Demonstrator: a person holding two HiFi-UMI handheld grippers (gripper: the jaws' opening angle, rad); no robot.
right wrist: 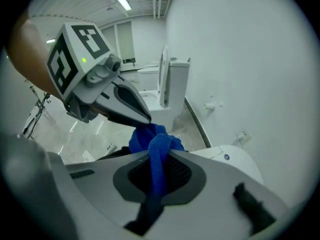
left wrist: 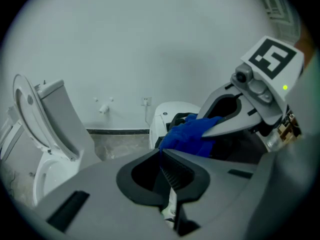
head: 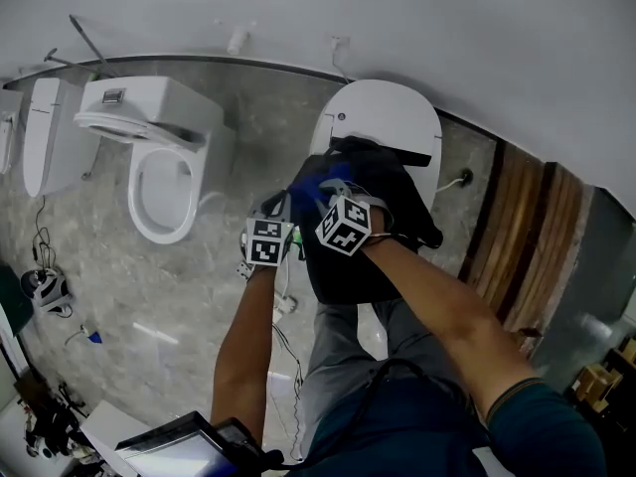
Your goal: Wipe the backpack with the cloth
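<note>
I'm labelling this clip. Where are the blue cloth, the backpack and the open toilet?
blue cloth (right wrist: 156, 151), right gripper view, on its bunched fold.
backpack (head: 343, 266), head view, on its black lower panel.
open toilet (head: 137, 202), head view, on the seat rim.

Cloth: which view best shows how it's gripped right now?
Right gripper view: the cloth runs pinched between the jaws of the right claw. Left gripper view shows it bunched, farther off. Head view shows only a small blue patch beside the marker cubes.
</note>
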